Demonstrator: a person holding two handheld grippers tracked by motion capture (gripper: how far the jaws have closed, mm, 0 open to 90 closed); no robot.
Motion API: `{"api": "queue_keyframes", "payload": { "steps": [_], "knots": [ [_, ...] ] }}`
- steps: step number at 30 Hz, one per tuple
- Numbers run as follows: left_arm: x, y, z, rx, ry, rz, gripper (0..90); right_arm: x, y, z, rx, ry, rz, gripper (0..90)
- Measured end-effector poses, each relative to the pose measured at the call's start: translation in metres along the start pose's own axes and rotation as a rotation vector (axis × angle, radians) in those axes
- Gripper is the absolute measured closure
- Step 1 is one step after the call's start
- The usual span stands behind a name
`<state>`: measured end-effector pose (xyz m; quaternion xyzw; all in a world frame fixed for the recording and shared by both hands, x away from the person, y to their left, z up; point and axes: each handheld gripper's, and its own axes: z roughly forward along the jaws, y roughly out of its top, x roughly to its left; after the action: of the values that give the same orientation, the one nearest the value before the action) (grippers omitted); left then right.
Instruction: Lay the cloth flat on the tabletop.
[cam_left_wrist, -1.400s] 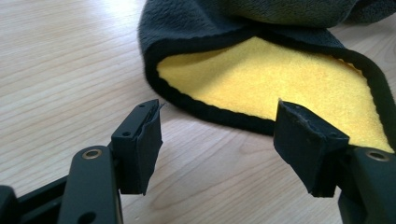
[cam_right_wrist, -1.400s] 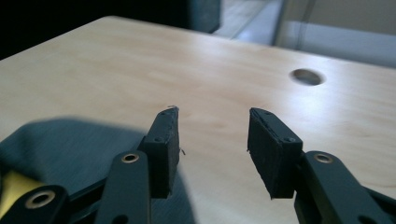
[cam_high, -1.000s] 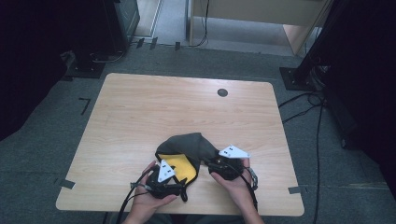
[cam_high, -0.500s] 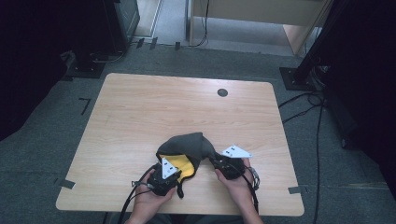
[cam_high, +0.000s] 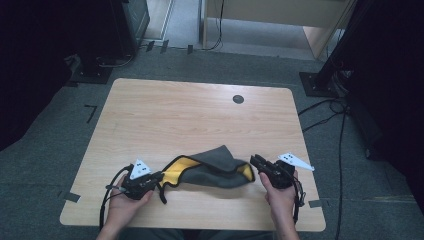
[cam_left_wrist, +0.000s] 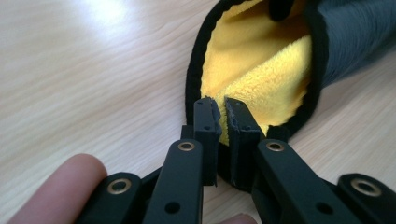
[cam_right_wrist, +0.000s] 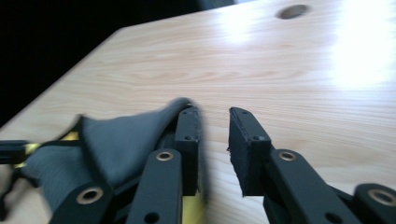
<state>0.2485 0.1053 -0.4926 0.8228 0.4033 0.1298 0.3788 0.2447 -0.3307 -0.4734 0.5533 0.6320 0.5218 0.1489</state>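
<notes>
While the grey microfibre cloth with yellow lining and black hem (cam_high: 210, 167) lies stretched at the pale wooden table's (cam_high: 200, 115) 6 o'clock edge, the step looks like spreading it flat. The left gripper (cam_high: 159, 177) pinches the hem at the cloth's 9 o'clock end. The right gripper (cam_high: 254, 161), at 3 o'clock, has just been opening; its jaws stand apart, with cloth beside 1 jaw and none between the tips. Next, I judge, it must re-grip that corner. The round dark hole (cam_high: 238, 99) at 1 o'clock is no obstacle.
</notes>
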Motion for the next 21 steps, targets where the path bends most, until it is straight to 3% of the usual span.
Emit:
{"api": "queue_keyframes", "payload": {
  "steps": [2, 3, 6, 8, 10, 14, 17, 19, 21],
  "knots": [
    [0.008, -0.003, 0.000, 0.025, -0.043, -0.030, 81.4, -0.004, 0.000, -0.002, 0.000, -0.016, -0.004, 70.1],
    [0.010, -0.005, -0.001, 0.030, -0.060, -0.026, 81.4, -0.004, 0.000, -0.002, 0.000, -0.016, -0.004, 70.1],
    [0.010, -0.005, -0.004, -0.010, -0.083, -0.044, 70.9, -0.001, -0.001, -0.003, 0.009, 0.001, -0.033, 66.6],
    [0.009, -0.003, -0.005, -0.039, -0.063, -0.053, 66.5, 0.006, -0.002, 0.001, 0.028, 0.028, -0.064, 61.3],
    [0.007, -0.003, -0.004, -0.049, -0.040, -0.059, 61.6, 0.017, -0.005, 0.009, 0.059, 0.085, -0.107, 53.7],
    [0.002, -0.006, 0.004, -0.009, -0.017, -0.026, 58.4, 0.045, -0.015, 0.029, 0.151, 0.134, -0.206, 45.4],
    [-0.001, -0.009, 0.010, 0.024, 0.008, 0.008, 57.1, 0.062, -0.026, 0.046, 0.228, 0.084, -0.270, 49.6],
    [-0.001, -0.012, 0.011, 0.022, 0.014, 0.004, 56.5, 0.066, -0.031, 0.056, 0.264, 0.057, -0.282, 64.7],
    [-0.001, -0.015, 0.012, 0.025, 0.023, 0.000, 55.8, 0.066, -0.029, 0.062, 0.263, 0.049, -0.264, 77.5]
  ]
}}
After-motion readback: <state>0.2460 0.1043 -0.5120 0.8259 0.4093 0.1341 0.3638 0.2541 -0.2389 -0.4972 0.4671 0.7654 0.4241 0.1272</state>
